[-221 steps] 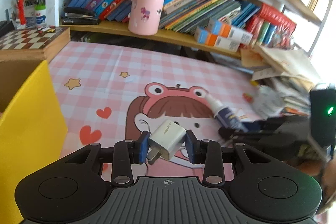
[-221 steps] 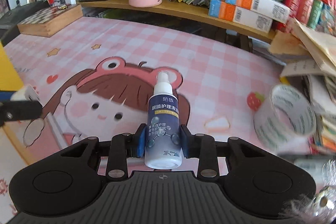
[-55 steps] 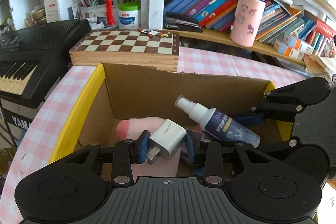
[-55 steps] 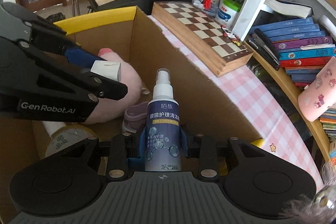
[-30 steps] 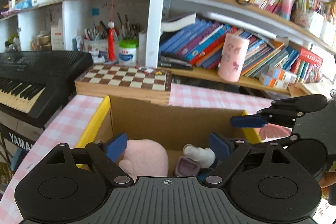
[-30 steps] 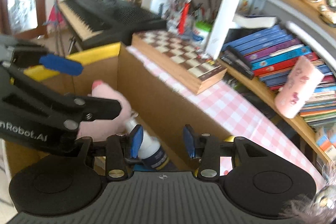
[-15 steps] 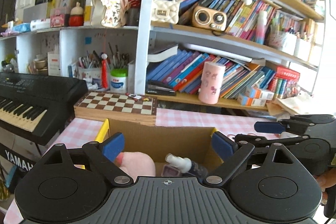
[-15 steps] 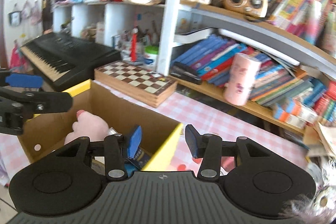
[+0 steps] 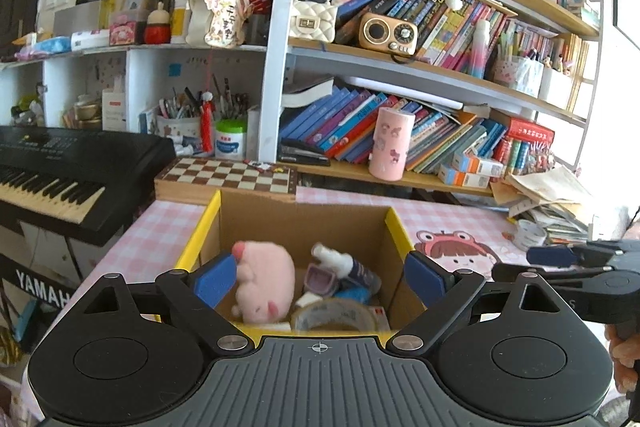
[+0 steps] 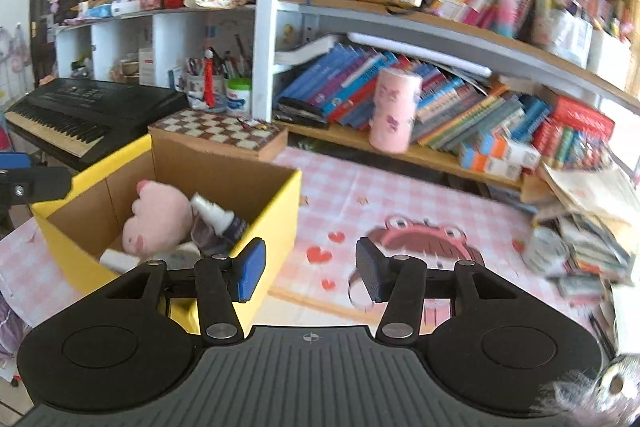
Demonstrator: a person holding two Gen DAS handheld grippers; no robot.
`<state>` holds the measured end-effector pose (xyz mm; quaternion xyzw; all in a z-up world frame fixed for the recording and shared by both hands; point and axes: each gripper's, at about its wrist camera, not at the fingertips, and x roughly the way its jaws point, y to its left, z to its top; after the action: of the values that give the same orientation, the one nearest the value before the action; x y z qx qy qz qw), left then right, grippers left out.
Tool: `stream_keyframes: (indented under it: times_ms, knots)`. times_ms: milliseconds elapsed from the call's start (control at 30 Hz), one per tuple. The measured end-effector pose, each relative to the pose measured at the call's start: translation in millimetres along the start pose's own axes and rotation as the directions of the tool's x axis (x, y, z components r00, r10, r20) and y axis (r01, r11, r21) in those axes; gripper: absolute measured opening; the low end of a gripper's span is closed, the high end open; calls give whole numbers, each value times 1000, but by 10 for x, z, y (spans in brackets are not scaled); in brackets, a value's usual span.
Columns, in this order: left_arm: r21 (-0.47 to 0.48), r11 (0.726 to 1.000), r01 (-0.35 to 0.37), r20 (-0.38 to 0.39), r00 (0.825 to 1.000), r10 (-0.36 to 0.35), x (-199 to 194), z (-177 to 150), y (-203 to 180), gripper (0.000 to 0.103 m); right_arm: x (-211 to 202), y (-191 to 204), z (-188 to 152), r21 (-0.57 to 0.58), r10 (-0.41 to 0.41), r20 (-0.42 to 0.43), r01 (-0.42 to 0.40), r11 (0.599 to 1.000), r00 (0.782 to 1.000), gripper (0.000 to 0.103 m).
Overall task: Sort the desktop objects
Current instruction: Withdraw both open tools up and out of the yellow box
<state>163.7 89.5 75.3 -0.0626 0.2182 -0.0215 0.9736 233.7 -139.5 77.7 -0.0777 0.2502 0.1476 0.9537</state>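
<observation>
The left tool (image 9: pixel 319 279) is gaping wide and empty over the box (image 9: pixel 394 235) at the bench's left edge. The bottle (image 9: pixel 352 267) is lying in the box beside the plush (image 9: pixel 264 279). The right tool (image 10: pixel 308 269) is opening, empty, right of the box.

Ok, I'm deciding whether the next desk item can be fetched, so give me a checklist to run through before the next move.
1. Left gripper empty: ok, wide open, nothing between its pads.
2. Right gripper empty: ok, jaws opening, nothing between them.
3. Spray bottle inside the yellow box: ok, lying beside the pink plush.
4. Both grippers clear of the box: ok, both sit back from its rim.
5. Something left to sort: ok, a tape roll stands on the pink mat by the paper pile.
6. White charger in the box: cannot tell, a white block by the plush is unclear.
</observation>
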Motion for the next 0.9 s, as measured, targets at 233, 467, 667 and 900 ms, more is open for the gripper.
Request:
stream_keyframes:
  times_ms: [233, 467, 667, 900]
  knots:
    - [-9, 1000, 8, -27, 1000, -8, -277, -280, -38, 94, -330, 71, -393, 104, -34, -53, 39, 994, 998, 49]
    - [44, 999, -2, -67, 998, 5, -490, -579, -108, 94, -611, 218, -770, 155, -55, -107, 71, 985, 993, 50]
    - [79, 997, -2, -98, 995, 10, -632, -804, -165, 96, -823, 313, -988, 197, -100, -115, 122, 973, 988, 56]
    - [181, 983, 29, -101, 995, -10, -717, -940, -366, 100, -1097, 431, -1240, 230, -134, -127, 160, 960, 983, 57]
